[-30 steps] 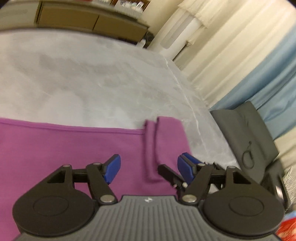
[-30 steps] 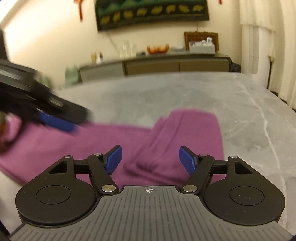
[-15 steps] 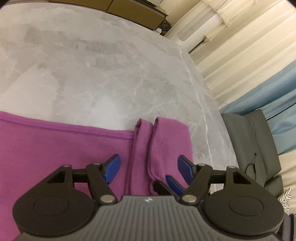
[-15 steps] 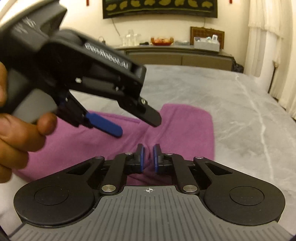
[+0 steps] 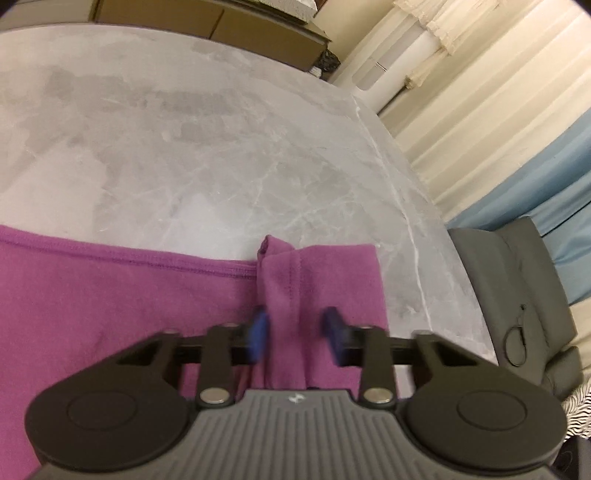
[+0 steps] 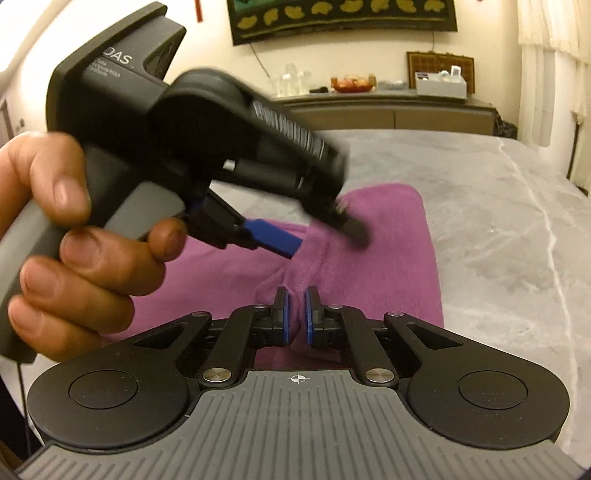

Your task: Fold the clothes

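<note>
**Around the grey marble table**

Ahead of the tongs stretches the table — grey marble with pale veins and one long white seam running down its right side. Beyond its far edge stands a low sideboard, carrying a white box, a bowl of something orange and a few clear bottles. Above it hangs a dark wall hanging with yellow shapes. To the right of the tongs: cream curtains, a blue curtain, and — close by the table's edge — a grey chair.
</note>
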Motion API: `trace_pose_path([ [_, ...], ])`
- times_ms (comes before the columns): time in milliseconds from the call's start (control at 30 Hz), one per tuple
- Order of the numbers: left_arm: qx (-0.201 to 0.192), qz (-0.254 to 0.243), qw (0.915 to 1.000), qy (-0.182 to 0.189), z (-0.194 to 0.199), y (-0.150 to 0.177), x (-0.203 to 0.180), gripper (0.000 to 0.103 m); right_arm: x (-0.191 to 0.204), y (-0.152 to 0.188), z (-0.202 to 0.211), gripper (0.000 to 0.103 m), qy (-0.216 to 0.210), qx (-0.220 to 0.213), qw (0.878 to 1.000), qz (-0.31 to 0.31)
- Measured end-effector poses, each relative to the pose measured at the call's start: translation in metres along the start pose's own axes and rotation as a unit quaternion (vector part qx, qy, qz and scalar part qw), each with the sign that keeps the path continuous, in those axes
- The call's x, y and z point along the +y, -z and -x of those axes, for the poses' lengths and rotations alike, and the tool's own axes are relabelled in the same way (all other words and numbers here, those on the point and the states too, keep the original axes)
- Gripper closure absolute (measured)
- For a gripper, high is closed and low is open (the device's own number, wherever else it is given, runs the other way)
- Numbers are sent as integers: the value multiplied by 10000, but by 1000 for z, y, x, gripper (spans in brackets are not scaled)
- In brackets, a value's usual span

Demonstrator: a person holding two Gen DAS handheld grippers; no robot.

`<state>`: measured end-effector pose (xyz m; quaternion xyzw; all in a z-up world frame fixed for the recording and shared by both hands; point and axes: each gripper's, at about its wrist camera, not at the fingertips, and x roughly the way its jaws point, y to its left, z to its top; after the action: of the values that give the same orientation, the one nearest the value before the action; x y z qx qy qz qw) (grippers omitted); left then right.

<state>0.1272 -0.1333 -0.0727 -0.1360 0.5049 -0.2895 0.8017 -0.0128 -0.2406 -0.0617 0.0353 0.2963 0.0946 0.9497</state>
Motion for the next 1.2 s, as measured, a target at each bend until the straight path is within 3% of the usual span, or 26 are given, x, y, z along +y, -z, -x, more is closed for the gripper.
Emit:
trace_pose_path([
  [33,-46,80,10000,20,3,1,-1,78,0,1,1,81,-4,-21,10000,13],
  [100,-137,239,9996,60,10,3,-2,80,6,3,6,42,40,-164,9997,176],
  [133,-152,269,9995,75,13,3,-3,82,12,5,7,38,84,-225,9992,332],
  [233,-77,272,9996,95,18,2,-8,84,27,10,6,44,332,-286,9965,716],
  [267,-45,273,9996,109,19,1,-8,84,28,10,3,50,428,-226,9962,725],
  [300,-15,275,9995,126,20,0,-9,82,30,10,1,63,523,-166,9958,733],
  [367,67,271,9995,161,20,-1,-8,80,31,10,-2,77,698,-51,9949,723],
  [400,94,251,9995,167,21,-1,-8,80,30,10,-3,79,744,-25,9950,668],
  [433,98,217,9996,159,23,-1,-8,76,30,11,-1,81,777,-24,9949,641],
  [500,63,129,9999,14,24,0,-7,60,34,14,3,90,842,-29,9942,663],
  [567,-12,22,9998,-190,24,1,-6,46,37,15,10,94,863,-111,9940,666],
  [633,-30,53,9997,-246,21,2,0,41,38,13,21,94,814,-256,9942,662],
  [767,-65,309,9992,254,20,5,13,39,40,12,47,94,334,-498,9952,771],
  [833,-136,209,9991,334,25,10,14,46,44,16,50,94,66,-412,9950,908],
  [867,-188,124,9996,178,27,15,15,67,45,19,48,94,19,-352,9946,972],
  [900,-197,88,9998,-5,26,20,17,79,45,22,45,94,8,-277,9943,1027],
  [967,-251,78,9992,-284,25,27,22,81,49,26,38,94,-42,-155,9937,1106],
  [1067,-376,211,9983,-381,24,29,29,84,55,25,27,94,-70,-55,9930,1176],
  [1200,-500,-186,9951,-837,22,26,19,85,63,28,13,93,43,50,9921,1255],
])
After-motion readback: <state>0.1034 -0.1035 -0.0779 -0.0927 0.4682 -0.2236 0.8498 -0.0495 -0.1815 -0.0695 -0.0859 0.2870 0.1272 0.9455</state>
